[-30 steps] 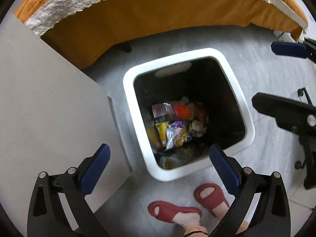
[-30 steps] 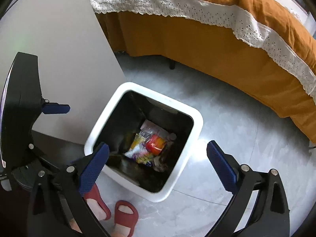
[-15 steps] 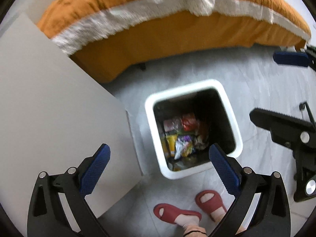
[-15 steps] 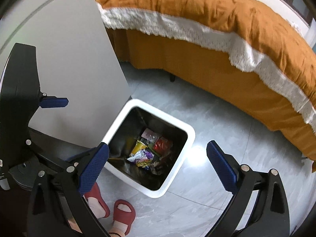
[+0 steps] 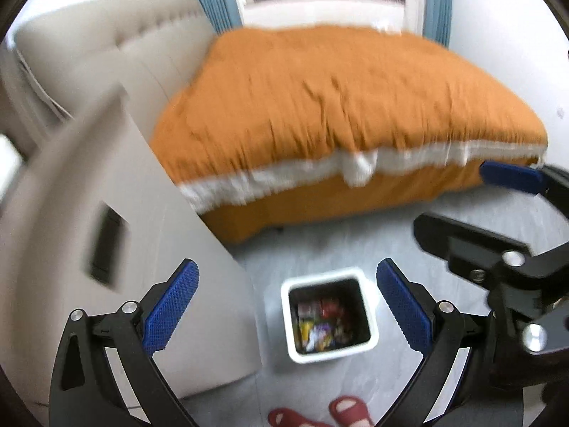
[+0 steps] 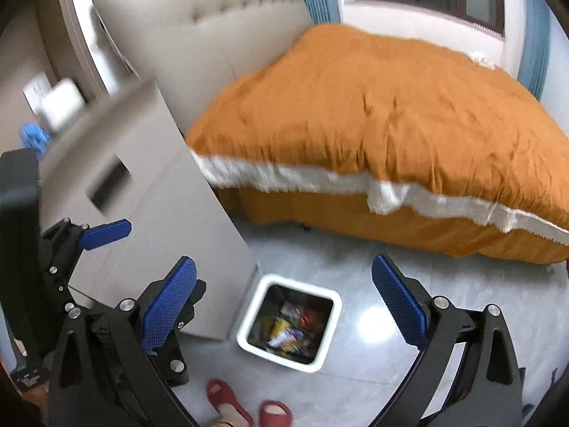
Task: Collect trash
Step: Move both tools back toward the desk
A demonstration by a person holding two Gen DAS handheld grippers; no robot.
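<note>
A white square trash bin [image 5: 370, 320] stands on the grey floor, far below, with colourful wrappers [image 5: 322, 327] inside. It also shows in the right wrist view [image 6: 249, 320], with the wrappers [image 6: 288, 331] in it. My left gripper [image 5: 286, 302] is open and empty, high above the bin. My right gripper [image 6: 284, 302] is open and empty too, also high above the bin. The right gripper shows at the right edge of the left wrist view [image 5: 512, 178]. The left gripper shows at the left of the right wrist view [image 6: 103, 231].
A bed with an orange cover [image 5: 338, 99] and a beige headboard [image 6: 213, 35] fills the back. A grey cabinet [image 5: 106, 249] stands left of the bin. Red slippers [image 6: 249, 405] are on the floor near the bottom edge. Window and blue curtains behind.
Both grippers have risen well above the bin and tilted up. The bin looks much smaller now and the whole bed, headboard and window have come into view. Both stay open.
</note>
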